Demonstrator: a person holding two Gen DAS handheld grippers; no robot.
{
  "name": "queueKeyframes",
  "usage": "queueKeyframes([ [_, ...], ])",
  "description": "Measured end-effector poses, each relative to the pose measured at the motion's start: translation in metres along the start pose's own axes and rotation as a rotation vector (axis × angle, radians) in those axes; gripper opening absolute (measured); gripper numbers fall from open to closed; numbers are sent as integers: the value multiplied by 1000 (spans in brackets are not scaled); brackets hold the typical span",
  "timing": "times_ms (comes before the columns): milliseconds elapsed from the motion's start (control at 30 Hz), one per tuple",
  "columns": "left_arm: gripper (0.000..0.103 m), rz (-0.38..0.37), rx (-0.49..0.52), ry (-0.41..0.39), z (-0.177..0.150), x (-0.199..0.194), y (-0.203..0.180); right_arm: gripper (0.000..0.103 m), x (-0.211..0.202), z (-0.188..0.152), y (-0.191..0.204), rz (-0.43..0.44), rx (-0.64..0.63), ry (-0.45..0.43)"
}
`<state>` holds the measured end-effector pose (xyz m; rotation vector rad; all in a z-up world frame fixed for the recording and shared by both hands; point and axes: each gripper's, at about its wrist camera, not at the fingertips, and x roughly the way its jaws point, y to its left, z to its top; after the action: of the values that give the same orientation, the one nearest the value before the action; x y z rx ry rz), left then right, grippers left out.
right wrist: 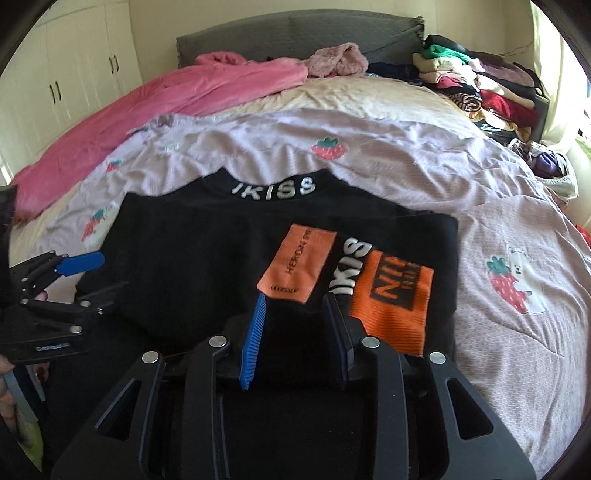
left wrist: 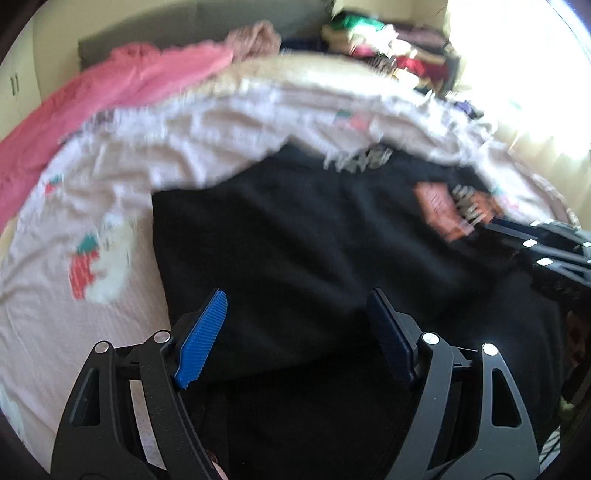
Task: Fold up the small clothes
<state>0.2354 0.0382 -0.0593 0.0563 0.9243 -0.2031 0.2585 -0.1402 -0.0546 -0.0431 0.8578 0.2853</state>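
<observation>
A black sweatshirt (right wrist: 207, 258) lies flat on the bed, its collar (right wrist: 273, 190) lettered IKISS at the far side. A sleeve with an orange cuff (right wrist: 391, 295) is folded across its front beside an orange label (right wrist: 299, 266). My right gripper (right wrist: 295, 299) hovers over the near hem by that label. Its jaws stand apart and the pads press on nothing. My left gripper (left wrist: 297, 295) is open wide over the sweatshirt (left wrist: 295, 229) near its left edge, and nothing is gripped. Each gripper shows in the other's view: the left gripper (right wrist: 107, 275) and the right gripper (left wrist: 506, 240).
The sweatshirt rests on a lilac quilt (right wrist: 406, 166) printed with strawberries. A pink blanket (right wrist: 166, 96) lies along the far left. A pile of mixed clothes (right wrist: 480, 85) sits at the far right corner by the grey headboard (right wrist: 295, 33). Cream wardrobe doors (right wrist: 74, 66) stand to the left.
</observation>
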Motion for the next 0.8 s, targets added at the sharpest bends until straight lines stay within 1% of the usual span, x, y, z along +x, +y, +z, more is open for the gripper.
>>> queueKeyframes([
  [33,72,1,-14,9,-3,4,5,34,5,-2,-1,-1,-3,21],
  [133,72,-46,-69,19,-5,3,17,32,16,-8,-7,-15,-2,63],
  [167,72,-50,-71,21,-5,3,18,32,18,-9,-8,-17,1,69],
  [333,72,-34,-50,19,-8,2,15,32,23,-12,-12,-7,27,76],
  [533,72,-34,-62,14,-10,2,14,32,21,-13,-12,-5,47,70],
  [667,72,-34,-68,13,-10,-1,15,34,15,-15,-11,0,62,54],
  [800,72,-43,-76,17,-10,-6,15,47,5,-17,-7,20,70,28],
])
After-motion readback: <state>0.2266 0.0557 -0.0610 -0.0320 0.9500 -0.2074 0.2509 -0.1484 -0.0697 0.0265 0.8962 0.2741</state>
